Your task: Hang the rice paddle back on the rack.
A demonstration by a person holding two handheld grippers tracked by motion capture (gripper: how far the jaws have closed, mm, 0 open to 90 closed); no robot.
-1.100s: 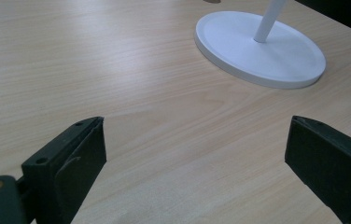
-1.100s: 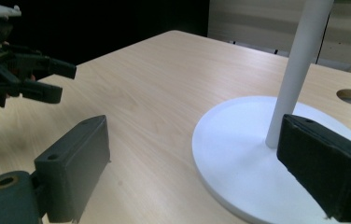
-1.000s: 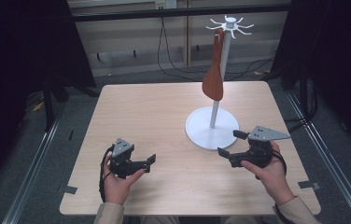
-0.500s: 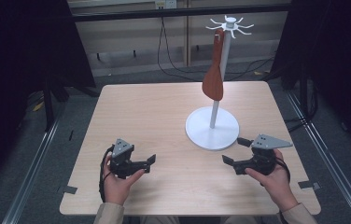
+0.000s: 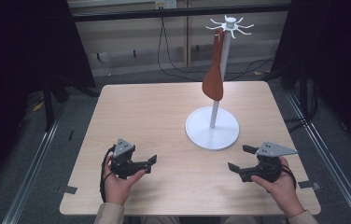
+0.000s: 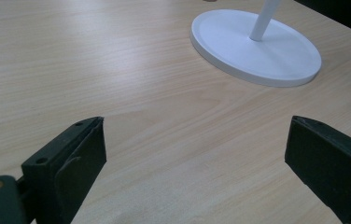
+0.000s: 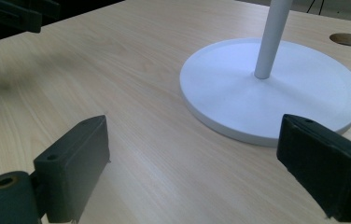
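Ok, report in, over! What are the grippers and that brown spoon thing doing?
Left hand-held gripper open, empty, low over table. Right hand-held gripper open, empty, near stand base. Brown spatula hanging on stand. Nothing between.

left gripper (image 5: pixel 151 162): jaws wide apart, low | right gripper (image 5: pixel 240 158): jaws apart, seemingly hovering low

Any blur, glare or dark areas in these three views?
High view: table evenly lit, surroundings nearly black, all sharp. Left gripper view: wood grain crisp, no glare on the white stand base. Right gripper view: the left gripper at top left is soft, with a smeared shadow below it.
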